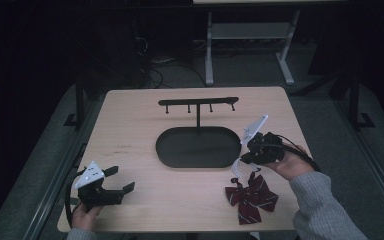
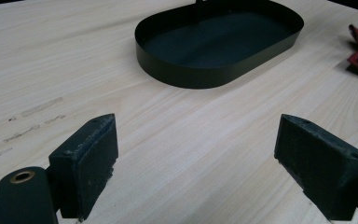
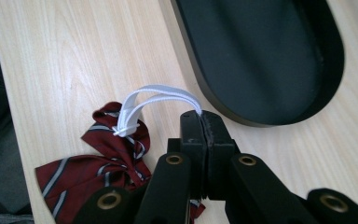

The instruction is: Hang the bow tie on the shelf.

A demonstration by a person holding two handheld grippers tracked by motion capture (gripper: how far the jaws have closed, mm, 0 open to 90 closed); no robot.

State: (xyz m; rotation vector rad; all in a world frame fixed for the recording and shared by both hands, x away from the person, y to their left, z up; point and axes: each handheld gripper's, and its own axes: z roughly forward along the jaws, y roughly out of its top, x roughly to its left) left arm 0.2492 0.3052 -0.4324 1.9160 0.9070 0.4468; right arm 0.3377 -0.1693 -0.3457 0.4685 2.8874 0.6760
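Dark red cloth with grey-white stripes: one bow tie (image 1: 251, 196), lying on the pale wooden table (image 1: 130, 125) near the near edge, on the person's right, in front of the right hand. White elastic loop (image 3: 161, 95) fixed to its knot, rising clear of the cloth and pinched at its far end between the jaws of the right gripper (image 3: 202, 122), which are closed tight on the band; the bow itself looks only partly lifted, its lower wings on or close to the wood. Just beyond, a black oval tray (image 1: 198, 147) at table centre, near the gripper but not touching it, with a thin post rising from its far rim to a black hook bar (image 1: 198, 102) carrying several short pegs, all bare. Left gripper (image 1: 111, 186), near the table's left front corner, jaws spread wide with nothing between them, well apart from tie and tray. Progress, as a judgement: the pick-up of the loop is made; carrying the tie over the tray and hanging the loop on a peg appears wholly undone. Clearances: open wood between tie and stand; the tray wall and post stand in the direct path, so the loop would need height; the tie sits close to the table's near edge.
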